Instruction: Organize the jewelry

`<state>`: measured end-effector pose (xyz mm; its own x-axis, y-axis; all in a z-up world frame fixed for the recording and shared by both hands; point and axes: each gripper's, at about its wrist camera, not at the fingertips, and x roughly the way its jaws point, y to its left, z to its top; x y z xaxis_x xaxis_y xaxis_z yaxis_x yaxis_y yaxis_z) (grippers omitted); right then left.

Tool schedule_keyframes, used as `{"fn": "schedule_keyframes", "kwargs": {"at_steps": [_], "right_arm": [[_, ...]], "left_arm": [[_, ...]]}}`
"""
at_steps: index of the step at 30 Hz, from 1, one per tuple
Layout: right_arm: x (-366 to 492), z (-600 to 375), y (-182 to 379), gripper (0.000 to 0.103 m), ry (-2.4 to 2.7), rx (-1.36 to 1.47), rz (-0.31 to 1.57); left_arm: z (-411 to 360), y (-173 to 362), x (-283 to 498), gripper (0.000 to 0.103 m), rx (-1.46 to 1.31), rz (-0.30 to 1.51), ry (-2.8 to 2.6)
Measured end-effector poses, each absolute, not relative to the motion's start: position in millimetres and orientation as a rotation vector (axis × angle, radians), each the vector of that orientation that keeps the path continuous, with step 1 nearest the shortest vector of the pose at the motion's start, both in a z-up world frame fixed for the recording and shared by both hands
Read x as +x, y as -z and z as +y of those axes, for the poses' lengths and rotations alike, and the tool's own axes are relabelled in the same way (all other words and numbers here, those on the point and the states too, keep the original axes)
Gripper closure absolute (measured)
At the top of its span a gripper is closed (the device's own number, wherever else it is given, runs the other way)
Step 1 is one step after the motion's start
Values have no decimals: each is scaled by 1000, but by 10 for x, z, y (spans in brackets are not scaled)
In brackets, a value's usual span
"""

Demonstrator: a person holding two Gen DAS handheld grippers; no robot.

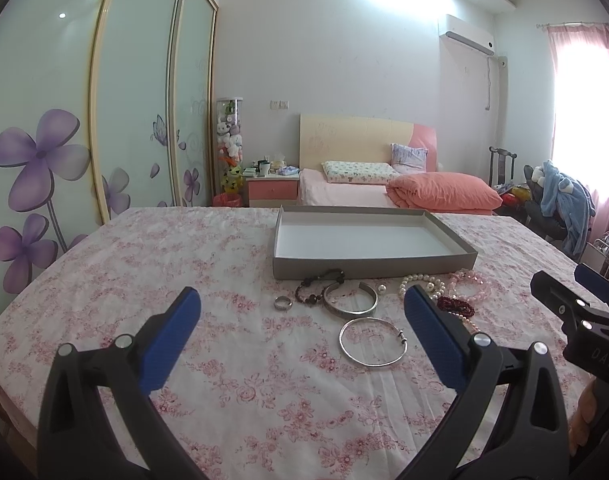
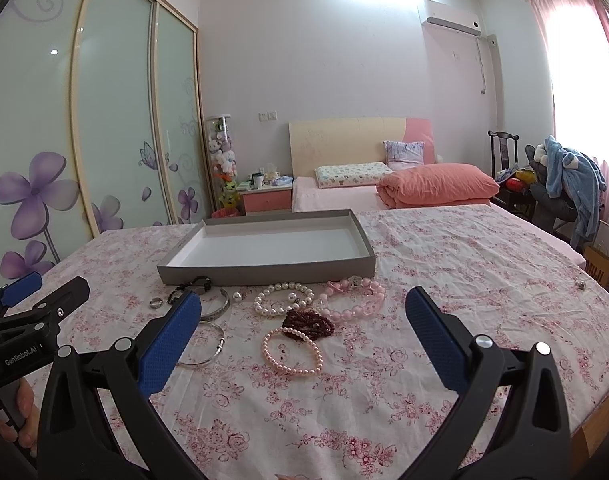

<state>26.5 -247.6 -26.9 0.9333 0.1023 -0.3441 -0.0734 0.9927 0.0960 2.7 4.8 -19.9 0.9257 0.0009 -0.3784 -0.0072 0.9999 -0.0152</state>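
Hovering spread wide and empty, both tongs, left (image 1: 302, 312) and right (image 2: 302, 314), should drop straight over one bracelet (image 2: 292, 350) at frame centre, below the empty box (image 2: 264, 246).

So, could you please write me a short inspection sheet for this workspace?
Surface: floral cloth over the table, flat.
Job's things: grey tray empty; silver bangle, silver cuff, small ring, dark bead bracelet, white pearl bracelet, pink bead bracelets, dark red beads lying in front of it.
Clutter: nothing seen.
Tongs: left tongs and right tongs open, empty.
Cables: nothing seen.
Surroundings: bed, wardrobe.
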Motion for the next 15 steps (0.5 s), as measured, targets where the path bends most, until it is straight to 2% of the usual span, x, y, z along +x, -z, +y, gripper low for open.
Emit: {"fn": "schedule_keyframes", "kwargs": {"at_steps": [6,7,8,10,11,12,13,15], "right_arm": [[488,-2517,399,2,-104,98,479],[528,-2524,426,5,-107,98,505],[584,-2527,468,10,-105,92,543],[690,-2516,555,40,-94,70,619],[749,-2510,574,46,-94,67,655],[806,-2503,620,57,-98,71,692],[852,-2515,665,63,-108,81,725],[937,-2525,747,68,-121,104,784]], "left_arm": [[75,319,281,4,-22,476,-14],[78,323,315,4,-25,492,-14],[80,335,351,4,-29,511,-11],[89,380,429,4,-42,561,2],[96,393,469,4,-46,578,7],[103,420,515,4,-51,604,16],[115,434,550,4,-52,620,21],[110,468,621,4,-49,656,29]]}}
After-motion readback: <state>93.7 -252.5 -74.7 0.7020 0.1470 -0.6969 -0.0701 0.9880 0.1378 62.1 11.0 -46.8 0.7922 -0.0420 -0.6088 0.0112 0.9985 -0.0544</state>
